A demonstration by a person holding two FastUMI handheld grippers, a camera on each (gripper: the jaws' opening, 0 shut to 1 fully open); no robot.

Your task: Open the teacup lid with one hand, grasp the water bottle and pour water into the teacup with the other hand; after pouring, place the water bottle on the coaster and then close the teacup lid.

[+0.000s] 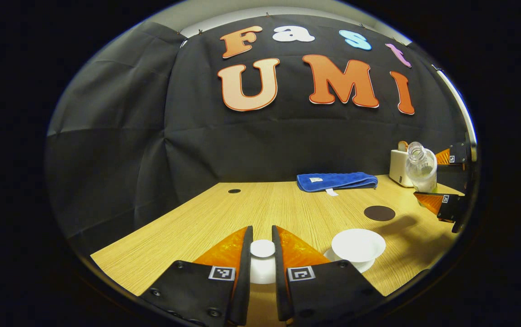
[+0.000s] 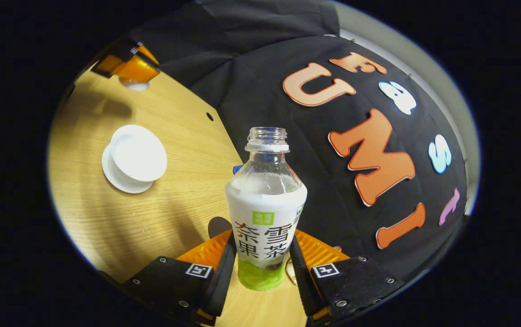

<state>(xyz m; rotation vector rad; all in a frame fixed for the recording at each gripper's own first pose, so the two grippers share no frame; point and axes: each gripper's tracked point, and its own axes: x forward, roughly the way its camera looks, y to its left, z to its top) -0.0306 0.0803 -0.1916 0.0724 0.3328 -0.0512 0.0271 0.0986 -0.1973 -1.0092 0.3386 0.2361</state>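
In the left gripper view my left gripper [image 1: 262, 232] is shut on the knob of the white teacup lid [image 1: 262, 265], holding it left of the cup. The white teacup [image 1: 358, 244] stands uncovered on its saucer [image 1: 369, 265]. Behind it lies the dark round coaster [image 1: 379, 213]. At the far right, the right gripper [image 1: 434, 179] holds the uncapped water bottle [image 1: 420, 170] above the table. In the right gripper view my right gripper [image 2: 262, 240] is shut on the bottle [image 2: 265, 213]. The open teacup [image 2: 138, 153] lies ahead to the left, and the left gripper [image 2: 126, 67] holds the lid [image 2: 136, 85] beyond it.
A folded blue towel [image 1: 336, 180] lies at the back of the wooden table [image 1: 242, 209]. A white box-shaped thing [image 1: 399, 167] stands behind the bottle at the back right. A small dark hole [image 1: 234, 191] sits in the tabletop at the back left. The black cloth wall closes the far side.
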